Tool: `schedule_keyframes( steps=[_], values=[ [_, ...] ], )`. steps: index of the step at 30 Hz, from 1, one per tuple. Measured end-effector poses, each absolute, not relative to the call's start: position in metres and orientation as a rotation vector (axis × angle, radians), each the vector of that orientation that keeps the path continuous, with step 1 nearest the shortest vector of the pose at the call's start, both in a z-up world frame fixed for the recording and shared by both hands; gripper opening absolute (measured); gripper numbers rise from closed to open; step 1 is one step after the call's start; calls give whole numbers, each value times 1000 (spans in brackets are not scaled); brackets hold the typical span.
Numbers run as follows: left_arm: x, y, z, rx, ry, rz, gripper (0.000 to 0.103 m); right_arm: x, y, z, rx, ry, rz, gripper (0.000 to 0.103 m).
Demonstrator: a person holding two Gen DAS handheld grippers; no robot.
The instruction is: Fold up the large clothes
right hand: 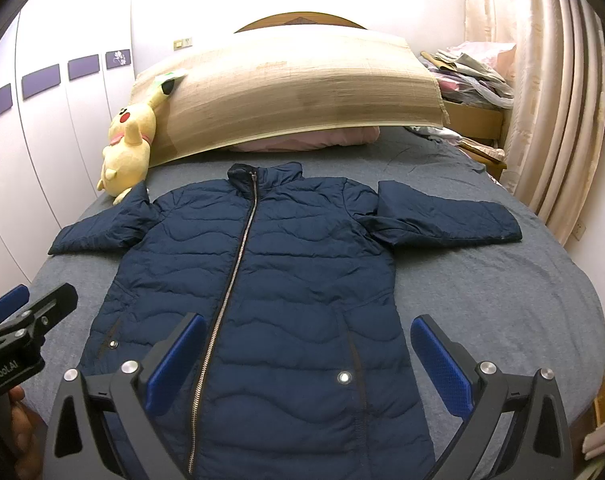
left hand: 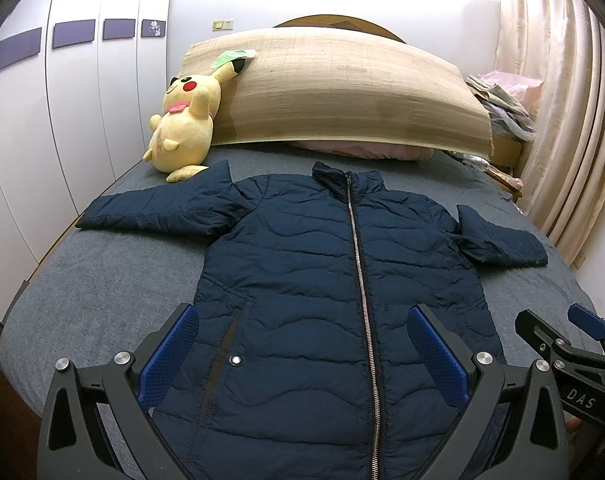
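A navy quilted zip-up jacket [left hand: 322, 272] lies flat, front up, on the grey bed, collar toward the headboard, both sleeves spread out sideways. It also shows in the right wrist view [right hand: 262, 280]. My left gripper [left hand: 302, 324] is open above the jacket's lower left part, near its hem, holding nothing. My right gripper [right hand: 308, 332] is open above the lower right part, holding nothing. The right gripper also shows at the right edge of the left wrist view [left hand: 558, 332]. The left gripper shows at the left edge of the right wrist view [right hand: 26, 304].
A yellow Pikachu plush [left hand: 186, 120] leans at the bed's head by the left sleeve. A beige mat [left hand: 342, 92] stands against the headboard over a pink pillow [left hand: 362, 150]. Clothes are piled [left hand: 502, 100] on a bedside stand. Curtains [left hand: 574, 120] hang at right, white wardrobes [left hand: 62, 120] at left.
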State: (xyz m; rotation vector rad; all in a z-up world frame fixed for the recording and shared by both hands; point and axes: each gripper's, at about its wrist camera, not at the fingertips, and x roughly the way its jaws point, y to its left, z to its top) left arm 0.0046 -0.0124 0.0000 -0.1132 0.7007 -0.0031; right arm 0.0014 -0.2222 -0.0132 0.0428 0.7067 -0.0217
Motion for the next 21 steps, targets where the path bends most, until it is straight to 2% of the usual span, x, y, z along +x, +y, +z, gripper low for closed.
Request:
schedule_keyframes(
  steps=[15, 21],
  values=[
    [8, -13, -1, -96, 698, -3, 103, 4, -225, -19, 51, 728, 3, 103],
    [24, 6, -35, -126, 782, 50, 103, 9, -263, -49, 196, 797, 53, 103]
  ],
)
